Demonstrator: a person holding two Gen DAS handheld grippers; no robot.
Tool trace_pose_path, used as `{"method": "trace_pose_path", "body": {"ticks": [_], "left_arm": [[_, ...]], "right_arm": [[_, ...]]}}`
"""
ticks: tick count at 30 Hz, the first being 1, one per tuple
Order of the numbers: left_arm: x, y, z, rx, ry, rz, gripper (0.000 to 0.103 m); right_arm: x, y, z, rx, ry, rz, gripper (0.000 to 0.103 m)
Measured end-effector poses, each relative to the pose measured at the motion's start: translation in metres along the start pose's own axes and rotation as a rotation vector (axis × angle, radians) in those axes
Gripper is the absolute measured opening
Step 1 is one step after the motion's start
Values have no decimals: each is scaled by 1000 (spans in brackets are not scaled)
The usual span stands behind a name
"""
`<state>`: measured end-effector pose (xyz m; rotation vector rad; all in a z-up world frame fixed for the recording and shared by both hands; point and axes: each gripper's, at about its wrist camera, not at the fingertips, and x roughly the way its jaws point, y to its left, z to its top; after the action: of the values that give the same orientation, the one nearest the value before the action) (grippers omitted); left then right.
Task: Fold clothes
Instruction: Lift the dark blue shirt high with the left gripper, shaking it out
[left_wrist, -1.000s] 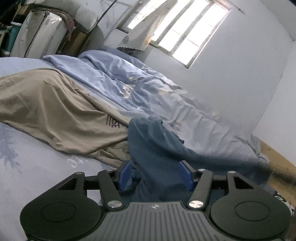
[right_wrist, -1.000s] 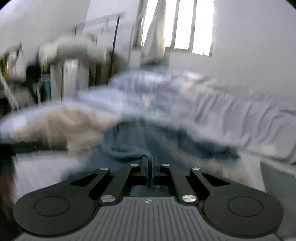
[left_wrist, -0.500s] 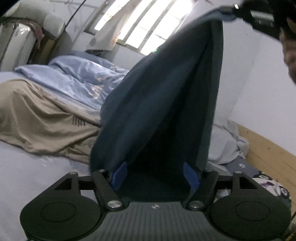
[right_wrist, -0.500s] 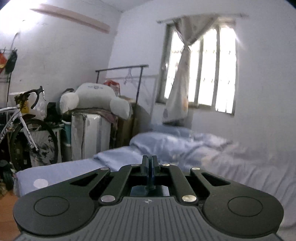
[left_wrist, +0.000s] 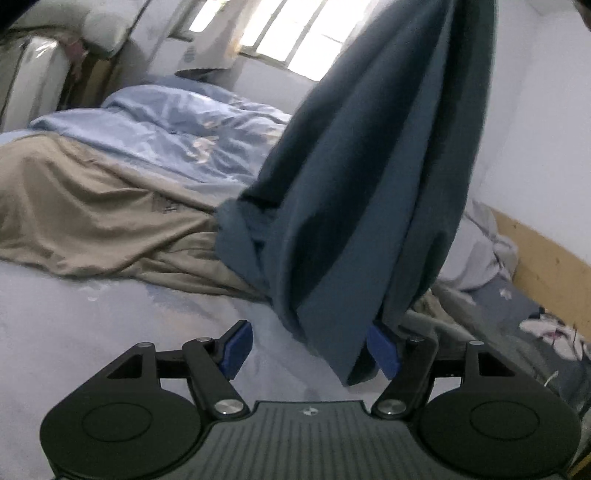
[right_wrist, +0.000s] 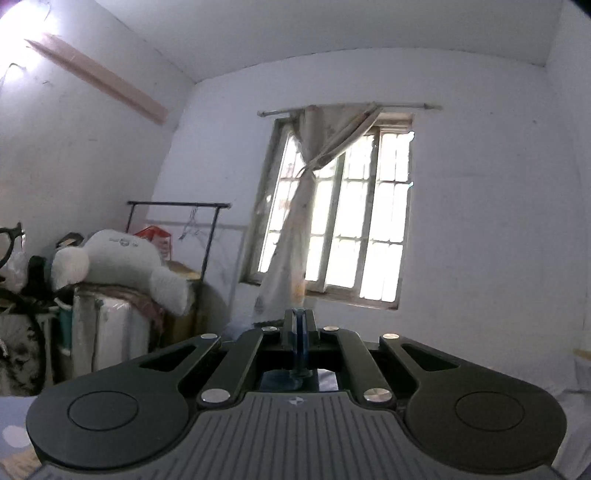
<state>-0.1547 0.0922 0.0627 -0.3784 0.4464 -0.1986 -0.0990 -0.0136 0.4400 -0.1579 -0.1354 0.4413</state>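
Folding is barely begun: no fold is seen yet. The dark blue garment (left_wrist: 369, 177) is hung in the air above the bed (left_wrist: 74, 332), long axis near vertical, lower end pointing down, just beside the tan garment (left_wrist: 92, 214) left spread toward the bed's far left edge. The right gripper (right_wrist: 299, 332) is clamped on blue cloth, apparently its top. The left gripper (left_wrist: 310, 349) is spread apart, hem dangling between the pads, ungripped. Left: lay flat, then fold.
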Motion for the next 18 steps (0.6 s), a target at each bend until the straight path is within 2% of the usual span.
{"method": "trace_pose_path", "body": {"ticks": [8, 11, 14, 18], "left_arm": [[20, -54, -16, 206, -13, 7, 68], [25, -67, -21, 256, -17, 73, 69], [40, -63, -23, 227, 29, 133, 68], [52, -61, -27, 216, 83, 147, 66]], "right_arm": [[-1, 5, 9, -39, 3, -12, 2], [-4, 8, 8, -44, 6, -9, 2], [-8, 11, 8, -52, 7, -5, 2], [-14, 8, 9, -65, 9, -18, 2]]}}
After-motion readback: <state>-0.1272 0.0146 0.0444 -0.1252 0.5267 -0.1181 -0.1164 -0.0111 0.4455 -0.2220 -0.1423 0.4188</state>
